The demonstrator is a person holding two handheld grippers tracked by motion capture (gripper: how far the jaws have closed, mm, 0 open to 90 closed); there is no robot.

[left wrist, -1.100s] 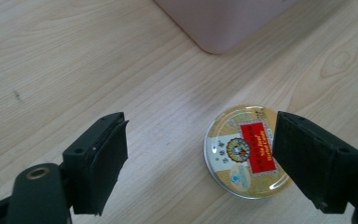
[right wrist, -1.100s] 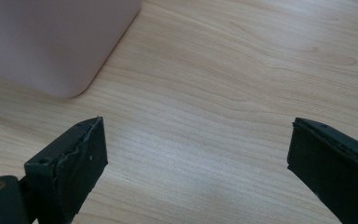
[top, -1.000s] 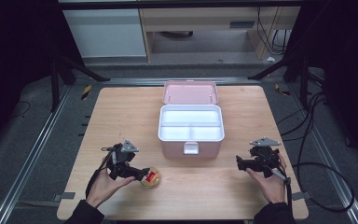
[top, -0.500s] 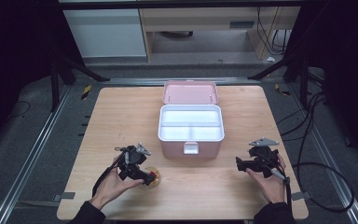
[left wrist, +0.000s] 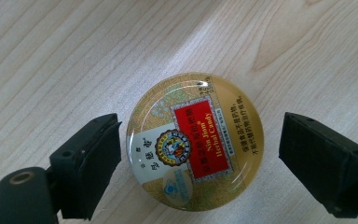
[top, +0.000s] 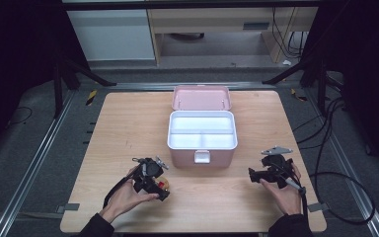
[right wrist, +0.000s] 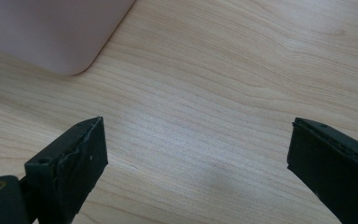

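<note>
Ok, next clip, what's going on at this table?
A person at a light wooden table holds a gripper in each hand. The left gripper is over a round gold candy tin with a red label; its jaws have just been opening and stand either side of the tin without touching it. The right gripper is open over bare wood near a corner of the open pink storage box with a white tray, which stands mid-table with its lid back.
</note>
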